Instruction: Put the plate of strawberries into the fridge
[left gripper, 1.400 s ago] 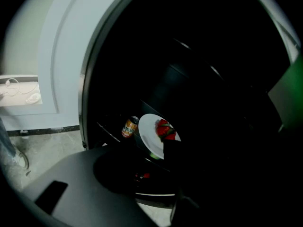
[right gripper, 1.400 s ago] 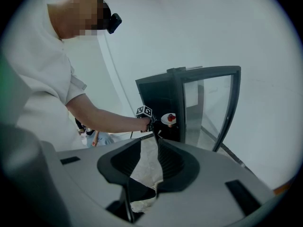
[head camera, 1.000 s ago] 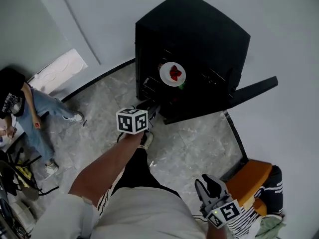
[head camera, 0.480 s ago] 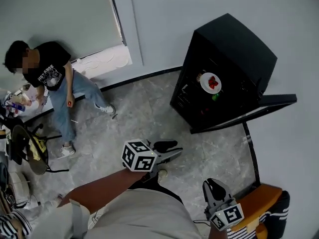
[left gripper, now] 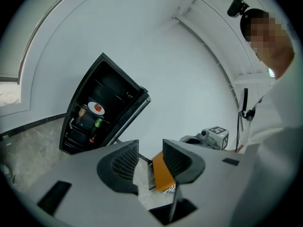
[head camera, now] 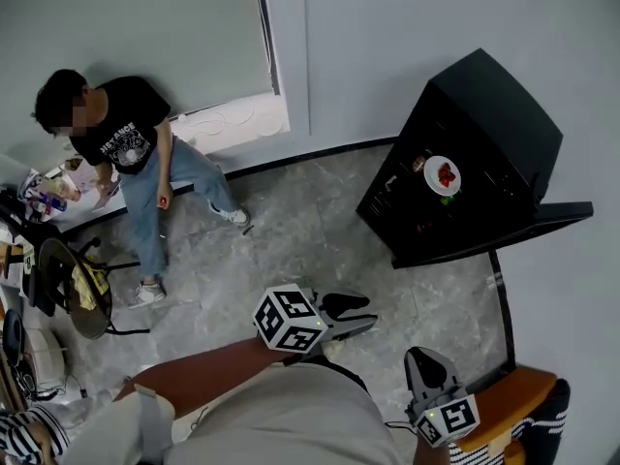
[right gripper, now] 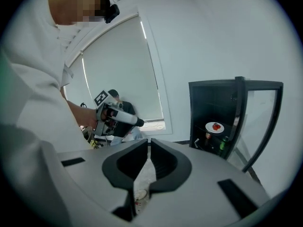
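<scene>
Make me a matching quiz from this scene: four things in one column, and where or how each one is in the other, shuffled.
1 plate of strawberries
2 fridge door
3 left gripper
4 person in black T-shirt

A fingers apart, gripping nothing
B seated near the window
C swung open
D on a shelf in the fridge

Pairs: 1-D, 2-C, 3-A, 4-B

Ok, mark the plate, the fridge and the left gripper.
plate [head camera: 432, 170]: head view, bare white rim.
fridge [head camera: 494, 95]: head view, black top panel.
left gripper [head camera: 372, 312]: head view, midway between its fingertips.
</scene>
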Demonstrator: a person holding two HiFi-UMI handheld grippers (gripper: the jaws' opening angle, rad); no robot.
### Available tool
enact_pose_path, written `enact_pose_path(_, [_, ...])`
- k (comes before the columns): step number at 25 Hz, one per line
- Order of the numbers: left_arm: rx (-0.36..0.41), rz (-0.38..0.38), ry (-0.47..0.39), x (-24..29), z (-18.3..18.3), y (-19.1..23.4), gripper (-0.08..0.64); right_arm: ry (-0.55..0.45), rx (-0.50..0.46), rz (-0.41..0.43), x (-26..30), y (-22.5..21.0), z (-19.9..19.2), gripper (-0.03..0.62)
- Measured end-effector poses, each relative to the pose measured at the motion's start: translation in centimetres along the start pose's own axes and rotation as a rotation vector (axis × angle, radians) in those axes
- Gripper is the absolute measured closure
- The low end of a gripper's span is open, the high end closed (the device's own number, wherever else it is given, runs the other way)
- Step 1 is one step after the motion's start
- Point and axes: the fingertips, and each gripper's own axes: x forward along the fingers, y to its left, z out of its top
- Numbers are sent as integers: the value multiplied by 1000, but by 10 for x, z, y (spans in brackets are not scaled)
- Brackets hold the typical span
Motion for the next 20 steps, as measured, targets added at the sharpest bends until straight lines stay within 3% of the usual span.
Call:
enact_pose_path(7, [2, -6, -1, -43, 3, 6, 391, -13, -26, 9, 36, 40, 18, 560])
enact_pose_path(20, [23, -40, 26, -94, 2, 14, 391, -14, -24, -36, 62, 73, 32, 561])
